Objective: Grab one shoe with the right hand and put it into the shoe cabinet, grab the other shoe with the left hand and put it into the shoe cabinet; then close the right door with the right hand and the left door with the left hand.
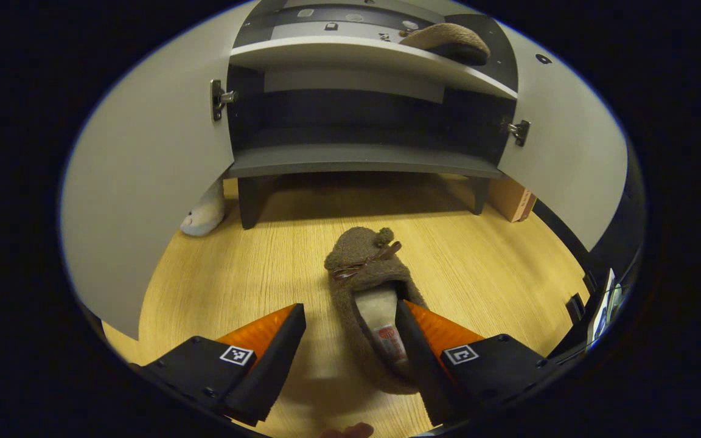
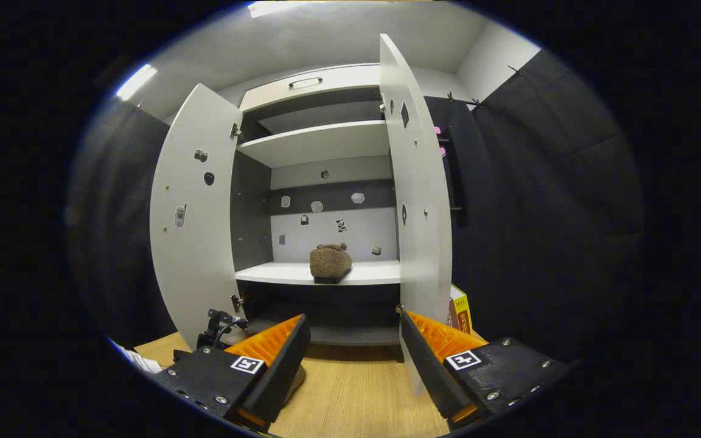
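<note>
The shoe cabinet (image 2: 320,201) stands at the far side of the wood-grain floor (image 1: 484,267), both doors swung wide: in the left gripper view the left door (image 1: 143,182) spreads across the near left and the right door (image 1: 569,164) across the right. In the right gripper view the right door (image 2: 417,201) is seen nearly edge-on, just beyond that gripper's right finger. A white shelf (image 2: 320,274) runs across the cabinet's middle, with a grey bottom board (image 1: 362,161) below it.

One fuzzy brown slipper (image 2: 330,261) already sits on the white shelf, toward its right. The other slipper (image 1: 366,286), with a small bow and pompom, lies on the floor in front of the cabinet, toe pointing toward it.

The left gripper (image 1: 350,322) is spread wide over the slipper's heel end; its right finger appears to sit in or over the slipper's opening, while the left finger is apart from it over bare floor. The right gripper (image 2: 353,334) is open and empty, facing the cabinet.

Judged from here, closing would pinch one soft side wall of the slipper. That plush wall may fold or slip out on the lift, and a drooping toe could catch the bottom board or the shelf edge on the way in.
</note>
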`<state>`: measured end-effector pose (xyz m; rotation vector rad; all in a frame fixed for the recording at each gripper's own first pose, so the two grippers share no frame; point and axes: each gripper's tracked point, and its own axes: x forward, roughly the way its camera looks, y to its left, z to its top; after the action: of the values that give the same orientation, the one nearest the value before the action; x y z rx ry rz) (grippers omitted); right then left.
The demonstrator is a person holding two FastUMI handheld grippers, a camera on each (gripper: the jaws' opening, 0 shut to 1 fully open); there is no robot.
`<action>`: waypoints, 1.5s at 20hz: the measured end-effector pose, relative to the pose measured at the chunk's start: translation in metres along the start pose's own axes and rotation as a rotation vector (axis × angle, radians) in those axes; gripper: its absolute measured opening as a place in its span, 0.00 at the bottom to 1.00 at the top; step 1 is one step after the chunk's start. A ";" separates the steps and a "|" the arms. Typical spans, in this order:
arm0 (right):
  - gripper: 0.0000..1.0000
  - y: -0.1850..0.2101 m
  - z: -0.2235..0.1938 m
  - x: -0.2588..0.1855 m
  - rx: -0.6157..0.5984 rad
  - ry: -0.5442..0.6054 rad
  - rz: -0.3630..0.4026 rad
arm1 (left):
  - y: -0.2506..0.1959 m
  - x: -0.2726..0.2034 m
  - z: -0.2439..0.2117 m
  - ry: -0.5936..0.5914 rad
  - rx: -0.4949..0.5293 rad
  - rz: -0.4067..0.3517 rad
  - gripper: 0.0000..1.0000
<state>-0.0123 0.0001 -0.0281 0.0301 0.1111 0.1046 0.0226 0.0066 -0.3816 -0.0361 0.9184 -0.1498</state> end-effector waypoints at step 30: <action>0.93 0.011 -0.025 0.017 0.002 0.039 0.049 | -0.026 -0.185 0.219 -0.615 -0.100 0.072 0.16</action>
<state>0.0004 0.0135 -0.0544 0.0329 0.1495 0.1542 0.0827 0.0001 -0.1002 -0.1336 0.3117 -0.0199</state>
